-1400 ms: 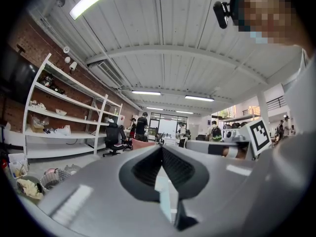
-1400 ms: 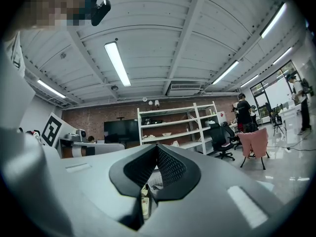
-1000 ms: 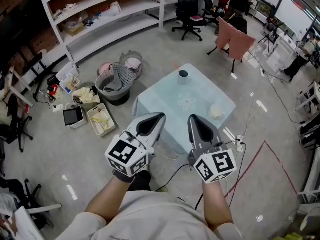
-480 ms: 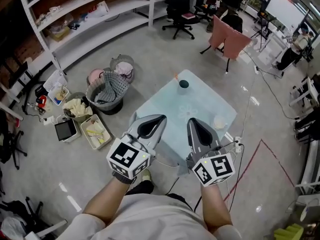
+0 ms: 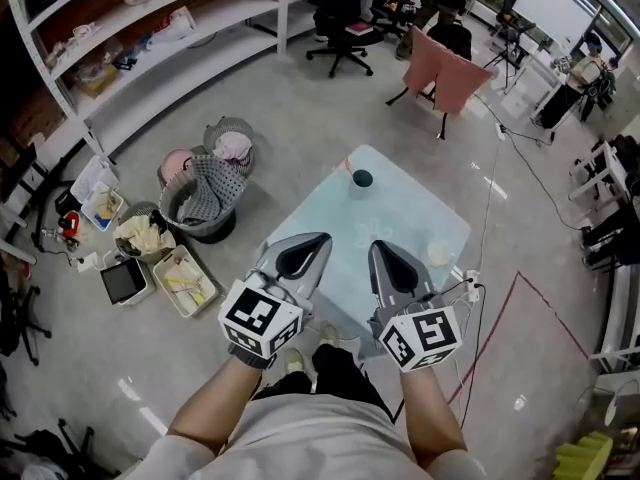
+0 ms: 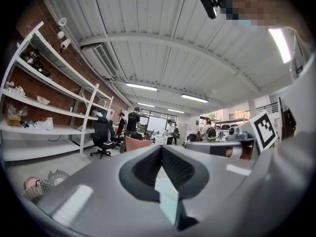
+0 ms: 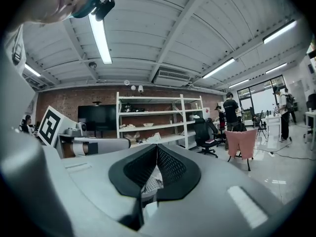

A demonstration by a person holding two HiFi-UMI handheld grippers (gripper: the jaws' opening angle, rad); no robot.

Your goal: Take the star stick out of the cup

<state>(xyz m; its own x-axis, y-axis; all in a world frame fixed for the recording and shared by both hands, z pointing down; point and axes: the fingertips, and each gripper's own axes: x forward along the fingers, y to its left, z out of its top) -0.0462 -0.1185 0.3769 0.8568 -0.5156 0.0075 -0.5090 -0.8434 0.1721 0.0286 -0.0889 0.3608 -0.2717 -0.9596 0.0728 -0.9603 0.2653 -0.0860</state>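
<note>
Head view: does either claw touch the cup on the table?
No: the cup stands at the far corner of the table, the left claw and right claw short of it.

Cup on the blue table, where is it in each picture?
Head view: the cup stands near the far corner of the light blue table.
Left gripper view: not in it.
Right gripper view: not in it.
Shared landmark: the pink chair, upper right in the head view, left of centre in the left gripper view, right side in the right gripper view.

The hand-held gripper seems closed, empty.
</note>
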